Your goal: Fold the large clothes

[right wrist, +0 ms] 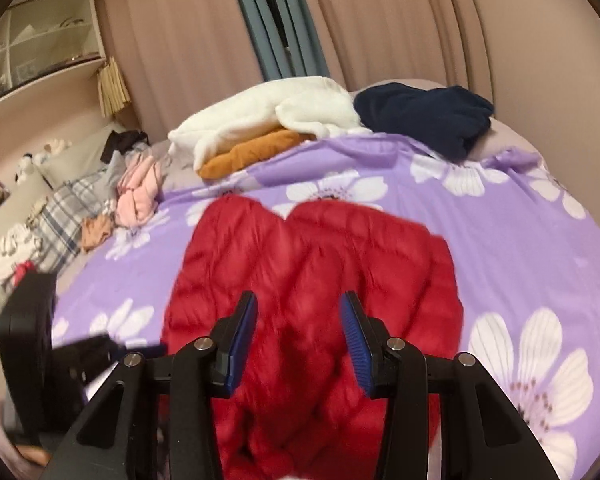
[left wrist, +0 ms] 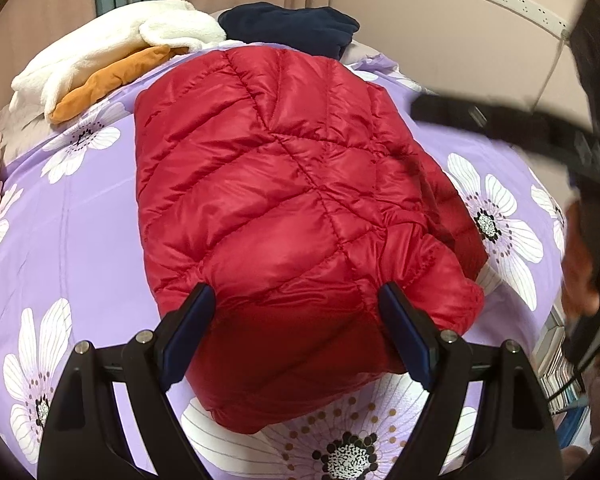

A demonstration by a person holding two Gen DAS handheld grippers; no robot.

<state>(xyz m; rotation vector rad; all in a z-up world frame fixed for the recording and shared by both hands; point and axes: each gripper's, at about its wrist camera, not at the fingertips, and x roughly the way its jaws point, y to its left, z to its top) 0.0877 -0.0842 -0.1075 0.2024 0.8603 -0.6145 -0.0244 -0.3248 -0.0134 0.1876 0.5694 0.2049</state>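
A red quilted puffer jacket (left wrist: 284,184) lies folded into a compact bundle on the purple flowered bedspread (left wrist: 72,224). My left gripper (left wrist: 296,300) is open, its blue-padded jaws straddling the jacket's near end just above it, holding nothing. The jacket also shows in the right wrist view (right wrist: 312,264), blurred by motion. My right gripper (right wrist: 298,308) is open over the jacket's near part and holds nothing. The right gripper also shows as a dark blurred shape (left wrist: 500,128) at the right of the left wrist view.
At the bed's far edge lie a white fleece (right wrist: 268,116) on an orange garment (right wrist: 248,152) and a navy garment (right wrist: 424,112). Pink clothes (right wrist: 140,192), a plaid pillow (right wrist: 64,216) and shelves (right wrist: 40,48) are at the left. Curtains hang behind.
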